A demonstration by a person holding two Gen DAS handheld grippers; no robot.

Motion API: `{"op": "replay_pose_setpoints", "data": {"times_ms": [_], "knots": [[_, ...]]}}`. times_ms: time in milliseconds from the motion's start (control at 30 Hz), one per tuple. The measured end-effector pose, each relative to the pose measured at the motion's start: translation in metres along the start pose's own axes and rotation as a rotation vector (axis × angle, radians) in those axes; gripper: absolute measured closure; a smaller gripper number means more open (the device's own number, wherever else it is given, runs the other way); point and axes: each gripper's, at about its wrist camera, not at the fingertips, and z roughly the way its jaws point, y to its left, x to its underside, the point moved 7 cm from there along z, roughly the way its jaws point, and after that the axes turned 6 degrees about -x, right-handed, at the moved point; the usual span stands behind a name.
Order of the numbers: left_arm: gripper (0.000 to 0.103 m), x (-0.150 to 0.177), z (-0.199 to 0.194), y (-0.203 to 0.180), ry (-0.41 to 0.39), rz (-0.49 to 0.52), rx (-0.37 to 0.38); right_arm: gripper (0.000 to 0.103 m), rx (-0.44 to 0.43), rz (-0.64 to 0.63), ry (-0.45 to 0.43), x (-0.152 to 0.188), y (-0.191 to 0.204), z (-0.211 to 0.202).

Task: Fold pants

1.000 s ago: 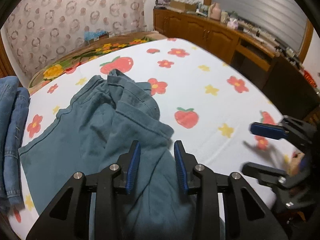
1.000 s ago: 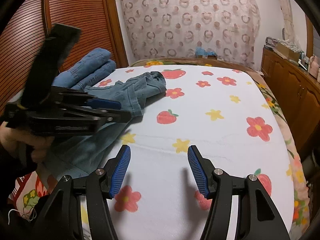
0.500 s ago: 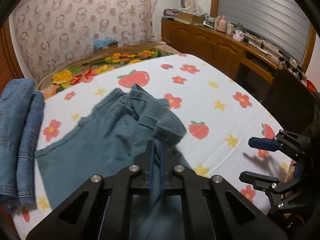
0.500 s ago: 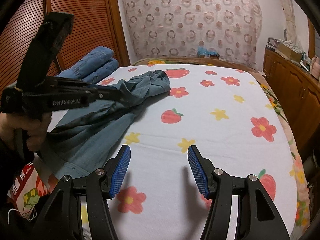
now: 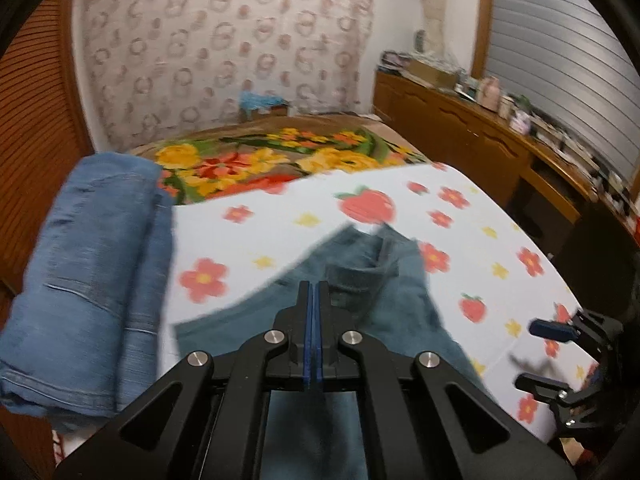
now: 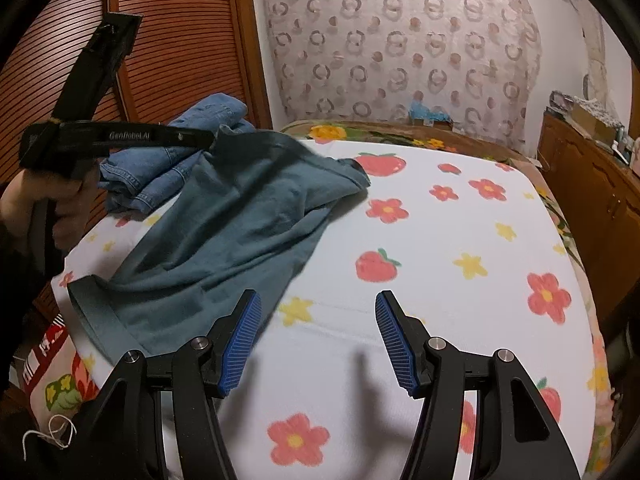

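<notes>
The left tongs [image 5: 313, 294] are pressed together on the teal pants [image 6: 240, 216], holding one part of the cloth lifted above the bed [image 6: 460, 248] — the rest lies spread over the flowered sheet on the bed's left side. The right tongs [image 6: 318, 340] hover low over the sheet, blue pads apart, holding nothing. Folded blue jeans [image 5: 92, 264] lie beside the pants, near the wooden wardrobe [image 6: 168, 40].

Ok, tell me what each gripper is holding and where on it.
The left gripper is shut on the teal pants, pinching a raised fold of cloth; which part cannot be told. The right gripper is open and holds nothing.
</notes>
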Motion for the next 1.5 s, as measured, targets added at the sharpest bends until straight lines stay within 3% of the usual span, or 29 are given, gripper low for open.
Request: {"op": "replay_pose_setpoints", "data": {"times_ms": [267,367,400,433,533,600,700,833,1100,1200,1233,1500], "knots": [[0.102,0.002,0.006,0.045,0.006,-0.038,-0.092,0.041,-0.012,-0.01,0.006,-0.002,0.004,0.008],[0.101,0.007,0.014,0.038,0.026,-0.033,-0.062,0.041,-0.015,-0.006,0.012,-0.002,0.005,0.013],[0.096,0.009,0.019,0.035,0.038,-0.031,-0.056,0.041,-0.016,-0.006,0.015,-0.001,0.005,0.014],[0.084,0.01,0.023,0.033,0.046,-0.027,-0.048,0.041,-0.017,-0.006,0.019,-0.003,0.006,0.015],[0.061,0.016,0.036,0.02,0.066,-0.014,-0.013,0.041,-0.01,-0.014,0.021,-0.006,0.006,0.018],[0.06,0.019,0.044,0.014,0.08,-0.011,-0.006,0.041,-0.013,-0.014,0.016,-0.01,0.006,0.02],[0.061,0.023,0.057,0.006,0.098,-0.012,0.01,0.041,-0.016,-0.011,0.003,-0.018,0.005,0.024],[0.077,0.028,0.073,-0.001,0.141,-0.001,0.035,0.041,-0.033,-0.005,0.006,-0.024,0.003,0.038],[0.079,0.033,0.091,-0.015,0.189,0.048,0.057,0.041,-0.055,0.034,0.066,-0.021,0.001,0.056],[0.095,0.036,0.091,-0.017,0.193,0.064,0.054,0.041,-0.049,0.03,0.066,-0.02,0.002,0.055],[0.099,0.036,0.089,-0.017,0.188,0.066,0.051,0.041,-0.048,0.03,0.061,-0.02,0.002,0.055],[0.1,0.02,0.053,0.008,0.086,0.022,0.014,0.041,-0.061,0.04,0.059,-0.016,0.001,0.051]]}}
